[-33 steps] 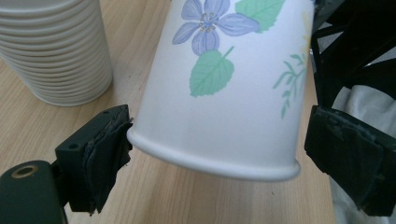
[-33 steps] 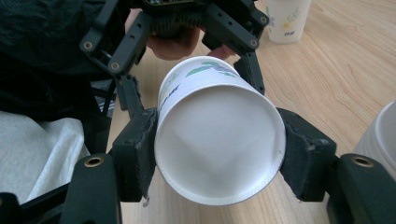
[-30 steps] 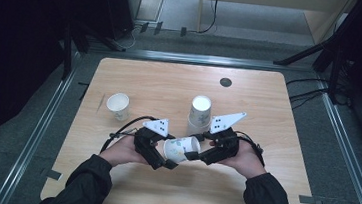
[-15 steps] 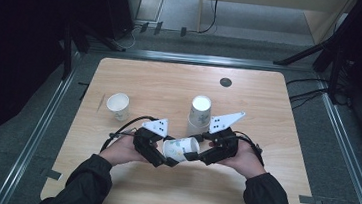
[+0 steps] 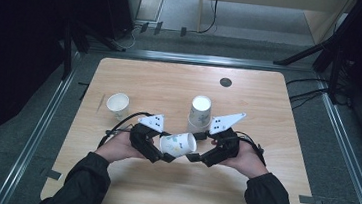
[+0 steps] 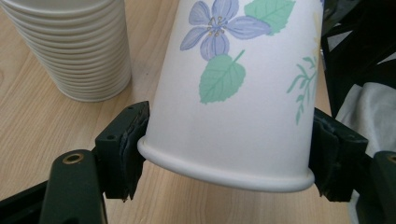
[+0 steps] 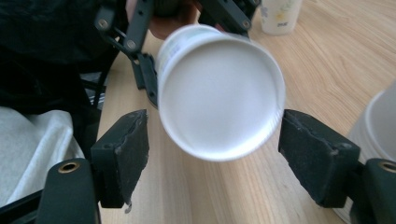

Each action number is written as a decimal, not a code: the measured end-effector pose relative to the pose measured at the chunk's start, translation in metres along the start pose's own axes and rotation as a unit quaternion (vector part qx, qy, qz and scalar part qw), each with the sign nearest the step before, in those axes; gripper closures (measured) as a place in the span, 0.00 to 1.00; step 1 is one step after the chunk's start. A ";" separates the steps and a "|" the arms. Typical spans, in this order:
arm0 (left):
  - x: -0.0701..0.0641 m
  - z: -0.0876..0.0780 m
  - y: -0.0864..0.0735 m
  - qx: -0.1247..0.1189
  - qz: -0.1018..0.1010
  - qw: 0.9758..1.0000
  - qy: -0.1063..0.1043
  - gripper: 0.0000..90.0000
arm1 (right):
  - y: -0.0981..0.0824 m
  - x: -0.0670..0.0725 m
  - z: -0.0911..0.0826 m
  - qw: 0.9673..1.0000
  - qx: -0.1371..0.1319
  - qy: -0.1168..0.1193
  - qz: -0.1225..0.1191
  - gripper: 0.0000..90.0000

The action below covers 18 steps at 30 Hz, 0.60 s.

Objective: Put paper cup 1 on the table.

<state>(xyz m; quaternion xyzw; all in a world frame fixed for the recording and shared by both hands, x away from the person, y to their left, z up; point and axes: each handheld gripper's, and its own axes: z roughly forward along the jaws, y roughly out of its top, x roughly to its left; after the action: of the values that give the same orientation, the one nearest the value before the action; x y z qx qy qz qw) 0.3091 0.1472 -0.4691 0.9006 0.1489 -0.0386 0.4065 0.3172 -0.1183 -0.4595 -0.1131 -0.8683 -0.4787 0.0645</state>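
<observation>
Centrally, left gripper clamps paper cup — right gripper agape.

Running off the top edge beyond the left gripper's jaws: the flowered cup's closed end and the cup stack's upper part. Blurring between the right gripper's jaws: the cup's base. Hiding under its far jaw: the stack's rim.

Bright table, dark surroundings, soft close-ups
</observation>
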 end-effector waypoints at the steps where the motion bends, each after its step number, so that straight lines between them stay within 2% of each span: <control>1: 0.000 -0.002 0.001 0.003 0.003 1.000 0.004 0.27 | 0.000 -0.001 0.000 1.000 0.001 -0.004 0.002 0.27; 11: 0.002 -0.024 0.012 0.035 0.009 0.999 0.027 0.27 | -0.002 -0.001 -0.001 1.000 0.008 -0.012 -0.002 0.26; 13: 0.002 -0.027 0.015 0.046 0.010 0.998 0.032 0.27 | -0.003 0.000 -0.001 1.000 0.008 -0.015 -0.006 0.26; 18: 0.003 -0.026 0.019 0.084 0.024 0.995 0.044 0.27 | -0.005 0.001 0.000 1.000 0.015 -0.018 -0.005 0.26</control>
<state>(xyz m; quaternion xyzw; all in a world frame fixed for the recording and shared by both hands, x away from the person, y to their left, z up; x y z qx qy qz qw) 0.3160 0.1548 -0.4384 0.9358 0.1410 -0.0021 0.3230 0.3154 -0.1202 -0.4634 -0.1168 -0.8768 -0.4639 0.0480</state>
